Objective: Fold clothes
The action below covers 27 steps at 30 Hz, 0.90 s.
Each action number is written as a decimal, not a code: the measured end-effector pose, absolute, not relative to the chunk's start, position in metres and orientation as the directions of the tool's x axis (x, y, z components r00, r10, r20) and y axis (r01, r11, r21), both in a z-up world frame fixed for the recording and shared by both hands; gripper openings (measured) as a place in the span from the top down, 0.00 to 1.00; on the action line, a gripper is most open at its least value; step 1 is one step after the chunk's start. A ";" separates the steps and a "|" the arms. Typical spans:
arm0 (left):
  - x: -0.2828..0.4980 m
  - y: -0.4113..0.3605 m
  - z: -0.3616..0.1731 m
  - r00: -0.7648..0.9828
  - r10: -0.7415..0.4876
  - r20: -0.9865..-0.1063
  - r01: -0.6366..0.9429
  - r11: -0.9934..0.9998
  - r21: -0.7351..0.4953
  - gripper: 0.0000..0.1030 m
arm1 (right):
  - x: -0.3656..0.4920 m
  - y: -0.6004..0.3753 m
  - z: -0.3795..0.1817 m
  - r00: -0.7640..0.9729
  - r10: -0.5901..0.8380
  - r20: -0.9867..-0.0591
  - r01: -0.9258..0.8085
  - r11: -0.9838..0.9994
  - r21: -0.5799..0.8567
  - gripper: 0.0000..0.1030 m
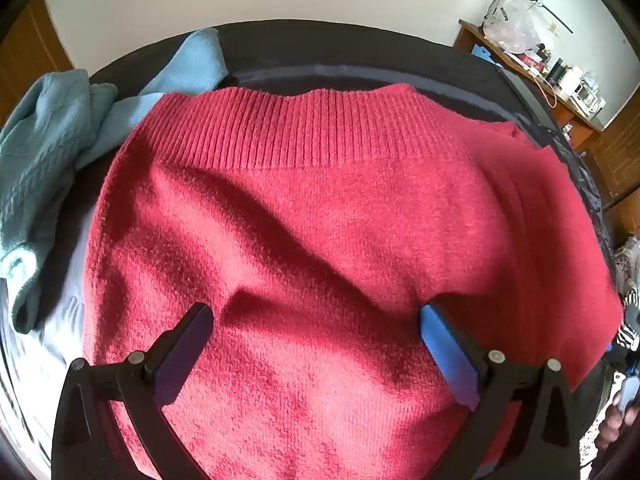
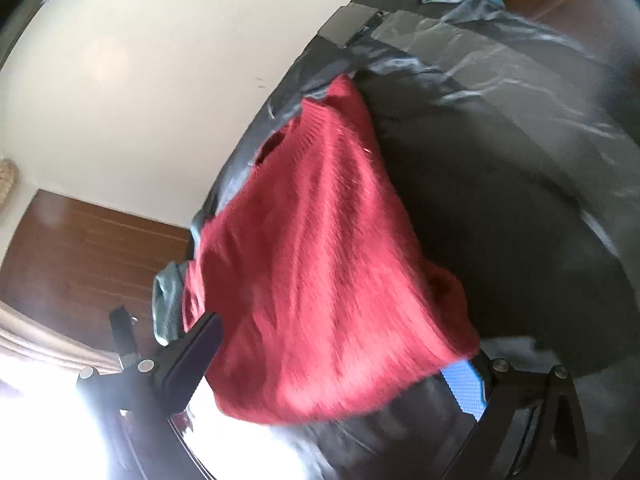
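A red knitted sweater (image 1: 304, 240) lies spread on a dark bed cover (image 1: 328, 48), its ribbed band on the far side. My left gripper (image 1: 316, 320) hovers low over its near part, open wide, with one finger on each side and nothing clamped. The right wrist view is tilted and blurred. There the red sweater (image 2: 320, 240) lies in a folded heap on the dark cover (image 2: 500, 220). My right gripper (image 2: 336, 356) is open at its near edge. The sweater's edge hides the tip of the blue-padded finger (image 2: 464, 388).
A light blue knitted garment (image 1: 48, 168) lies bunched at the left of the red sweater. A wooden desk (image 1: 540, 68) with clutter and a plastic bag stands at the far right. A hand (image 1: 616, 420) shows at the right edge. Strong window glare (image 2: 48, 420) fills the lower left.
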<state>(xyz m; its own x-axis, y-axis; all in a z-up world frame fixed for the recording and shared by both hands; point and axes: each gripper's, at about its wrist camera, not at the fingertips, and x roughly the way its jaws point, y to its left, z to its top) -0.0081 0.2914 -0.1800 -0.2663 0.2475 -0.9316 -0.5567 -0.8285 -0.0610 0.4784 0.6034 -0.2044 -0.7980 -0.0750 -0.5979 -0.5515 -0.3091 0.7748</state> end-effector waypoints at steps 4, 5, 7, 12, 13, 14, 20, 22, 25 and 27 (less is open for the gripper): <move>-0.008 0.291 -0.181 -0.262 0.246 -0.933 -0.552 -0.832 -0.065 0.00 | 0.453 0.614 -0.209 -0.825 -0.103 -0.556 -0.509 -0.292 0.810 0.01; -0.008 0.291 -0.181 -0.260 0.246 -0.934 -0.550 -0.833 -0.066 0.00 | 0.449 0.615 -0.209 -0.824 -0.108 -0.556 -0.506 -0.299 0.809 0.01; -0.008 0.290 -0.181 -0.258 0.247 -0.934 -0.548 -0.834 -0.069 0.00 | 0.439 0.615 -0.209 -0.822 -0.117 -0.557 -0.501 -0.314 0.806 0.01; -0.007 0.287 -0.182 -0.248 0.256 -0.934 -0.537 -0.839 -0.088 0.00 | 0.438 0.618 -0.215 -0.817 -0.112 -0.566 -0.516 -0.296 0.804 0.41; -0.007 0.286 -0.182 -0.247 0.257 -0.934 -0.534 -0.841 -0.089 0.00 | 0.438 0.620 -0.218 -0.816 -0.114 -0.567 -0.521 -0.281 0.806 0.53; -0.007 0.286 -0.182 -0.247 0.256 -0.934 -0.532 -0.842 -0.090 0.00 | 0.439 0.621 -0.221 -0.815 -0.115 -0.568 -0.526 -0.267 0.808 0.56; -0.004 0.285 -0.180 -0.251 0.246 -0.936 -0.528 -0.845 -0.081 0.00 | 0.436 0.623 -0.227 -0.806 -0.123 -0.579 -0.538 -0.256 0.803 0.70; -0.003 0.284 -0.180 -0.248 0.243 -0.938 -0.525 -0.847 -0.081 0.00 | 0.435 0.623 -0.229 -0.814 -0.127 -0.567 -0.528 -0.245 0.813 0.70; -0.002 0.285 -0.179 -0.249 0.238 -0.939 -0.530 -0.845 -0.074 0.00 | 0.433 0.623 -0.232 -0.820 -0.126 -0.559 -0.525 -0.226 0.821 0.70; -0.002 0.285 -0.178 -0.249 0.239 -0.939 -0.540 -0.839 -0.071 0.00 | 0.431 0.622 -0.234 -0.819 -0.120 -0.560 -0.529 -0.217 0.820 0.70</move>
<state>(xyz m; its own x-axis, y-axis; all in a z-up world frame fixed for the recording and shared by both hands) -0.0023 0.2849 -0.1784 -0.2487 0.2392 -0.9386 -0.5396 -0.8390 -0.0709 0.4308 0.6223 -0.2335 -0.8194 -0.1204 -0.5605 -0.5293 -0.2167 0.8203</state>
